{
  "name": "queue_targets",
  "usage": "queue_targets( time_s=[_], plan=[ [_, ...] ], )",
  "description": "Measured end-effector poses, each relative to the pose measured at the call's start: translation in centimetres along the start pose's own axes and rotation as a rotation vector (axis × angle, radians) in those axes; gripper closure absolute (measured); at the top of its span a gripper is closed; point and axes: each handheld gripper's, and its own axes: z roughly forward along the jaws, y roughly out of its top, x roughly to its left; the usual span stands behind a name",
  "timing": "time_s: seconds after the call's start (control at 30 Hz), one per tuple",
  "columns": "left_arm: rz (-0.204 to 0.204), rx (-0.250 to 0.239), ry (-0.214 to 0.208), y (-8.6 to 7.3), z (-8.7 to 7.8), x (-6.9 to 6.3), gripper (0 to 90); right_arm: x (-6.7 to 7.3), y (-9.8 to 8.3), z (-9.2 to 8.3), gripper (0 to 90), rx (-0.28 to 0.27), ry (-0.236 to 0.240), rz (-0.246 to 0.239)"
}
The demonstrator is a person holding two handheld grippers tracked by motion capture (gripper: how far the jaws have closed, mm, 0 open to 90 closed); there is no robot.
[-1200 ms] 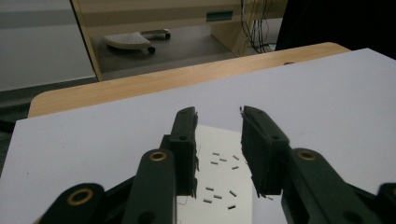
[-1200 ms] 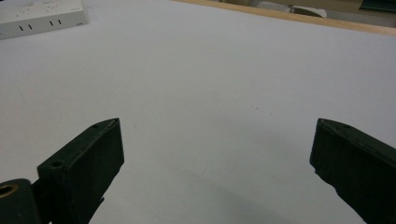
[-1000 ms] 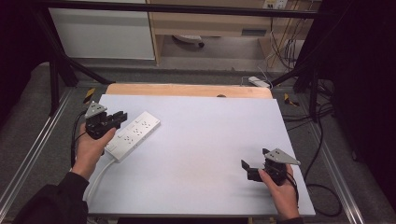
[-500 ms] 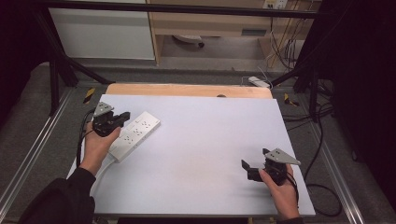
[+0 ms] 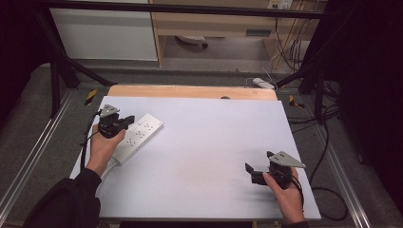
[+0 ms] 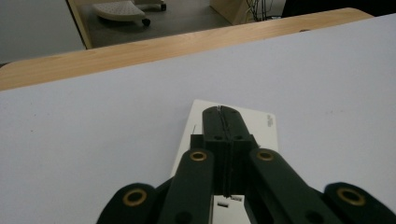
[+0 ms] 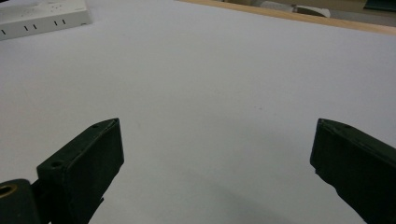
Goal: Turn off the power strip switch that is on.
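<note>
The white power strip (image 5: 138,137) lies slantwise near the table's (image 5: 204,142) left edge, one end toward the far-left corner and its cord end toward the near-left. The left gripper (image 5: 124,122) sits over it with its jaws pressed flat together on nothing — in the left gripper view (image 6: 223,122) the closed tips rest above the strip's top face, pointing along its length. This looks like a poke or push with the closed tips, perhaps at a switch or to slide the strip. To do it well, keep the tips low and centred on the strip's width, so it neither pivots nor skids toward the edge. Press steadily, not in jabs. The right gripper (image 5: 253,170) waits near the near-right corner, well apart from the strip — its jaws stand wide over bare table (image 7: 212,140).
</note>
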Motion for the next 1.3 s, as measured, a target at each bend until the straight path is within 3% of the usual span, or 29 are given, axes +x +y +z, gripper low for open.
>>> queue_targets(
  time_s=[0.33, 0.83, 1.3],
  plan=[
    [-0.018, 0.031, 0.029, -0.5, 0.8, 0.7, 90.0, 0.0, 0.0, -0.1, 3.0, 0.0, -0.003, 0.003],
    [-0.028, 0.103, 0.026, -1.2, 2.0, 1.0, 90.0, 0.0, 0.0, 0.0, 3.0, 0.009, -0.005, 0.002],
    [-0.024, 0.134, 0.018, -1.6, 2.8, 0.8, 90.0, 0.0, 0.0, 0.0, 3.0, 0.007, -0.002, 0.0]
  ],
)
